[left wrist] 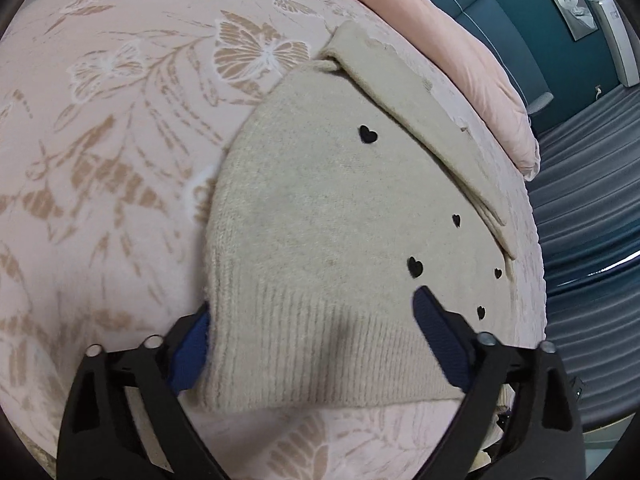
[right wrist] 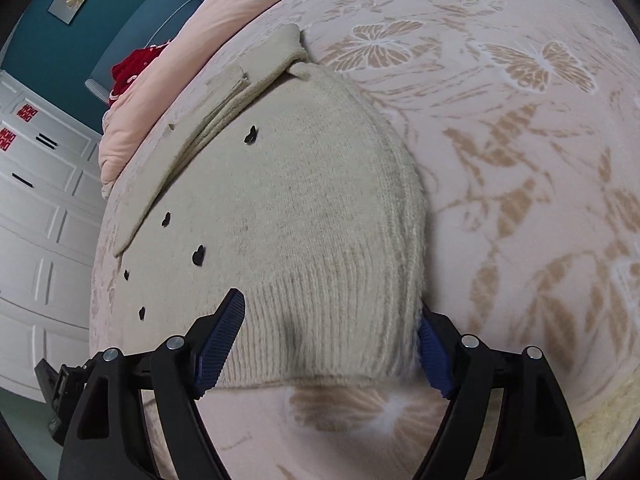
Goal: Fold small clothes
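A small beige knit sweater [left wrist: 320,208] with black heart dots lies on a pink butterfly-patterned blanket [left wrist: 100,140]. One sleeve [left wrist: 420,108] is folded across its far side. My left gripper [left wrist: 312,316] is open, its blue-padded fingers [left wrist: 440,336] straddling the ribbed hem at one corner. The sweater shows in the right wrist view [right wrist: 304,200] too, with its sleeve [right wrist: 224,96] folded along the far edge. My right gripper [right wrist: 332,324] is open, its fingers [right wrist: 224,328] straddling the hem at the other corner.
A pink quilt [left wrist: 480,60] lies bunched at the bed's far side, with a red item [right wrist: 132,68] on it. A teal headboard wall [left wrist: 500,4] and white cabinets [right wrist: 44,208] stand beyond. The bed edge [left wrist: 536,260] runs close beside the sweater.
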`<state>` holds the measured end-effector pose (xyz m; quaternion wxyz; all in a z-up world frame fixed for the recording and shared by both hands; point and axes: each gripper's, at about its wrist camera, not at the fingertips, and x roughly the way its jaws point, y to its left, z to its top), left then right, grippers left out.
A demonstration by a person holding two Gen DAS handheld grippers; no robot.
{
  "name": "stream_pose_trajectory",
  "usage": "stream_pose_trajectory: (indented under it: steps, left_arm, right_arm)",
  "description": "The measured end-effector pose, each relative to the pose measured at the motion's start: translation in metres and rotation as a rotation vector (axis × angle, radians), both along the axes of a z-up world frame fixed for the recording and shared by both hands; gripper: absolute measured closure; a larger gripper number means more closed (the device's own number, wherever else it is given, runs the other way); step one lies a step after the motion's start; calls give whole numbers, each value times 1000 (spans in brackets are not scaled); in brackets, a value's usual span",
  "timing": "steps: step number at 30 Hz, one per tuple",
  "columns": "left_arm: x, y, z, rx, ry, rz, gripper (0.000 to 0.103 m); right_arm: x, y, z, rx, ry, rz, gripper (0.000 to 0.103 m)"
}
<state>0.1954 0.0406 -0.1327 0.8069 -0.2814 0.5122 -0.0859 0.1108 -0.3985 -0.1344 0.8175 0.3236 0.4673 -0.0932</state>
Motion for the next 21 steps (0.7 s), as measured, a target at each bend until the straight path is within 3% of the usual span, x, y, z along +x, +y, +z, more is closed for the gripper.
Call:
stream_pose_trajectory:
  steps: [1,2,4,8,12,15,18,21]
  left_arm:
    - [4,-4,1,15,15,-28,52]
    - [8,-6,3,39,29,-50,75]
    - [9,-7,11,46,32,-80,94]
    - [-5,6,44,13,-26,-71,96]
    - [-32,27,70,-18,-56,-70,97]
    - [-58,42,81,-40,-52,-67,97]
    - [-97,48,95,17,-49,-123,97]
    - [-146,50,99,75,-10,-206,97]
  right_arm:
    - [3,-1,0,-14,23,8,88]
    - [3,-4,1,4,22,2,91]
    - [-4,-12,10,53,-28,-27,93]
    - [-24,-15,47,37,-120,-8,95]
    - [-50,-10,75,10,-156,40,96]
    - [-75,-2,87,-22,-134,107,96]
    - [-111,11,93,-76,-72,233,96]
    - [-156,32,90,-152,19,429,96]
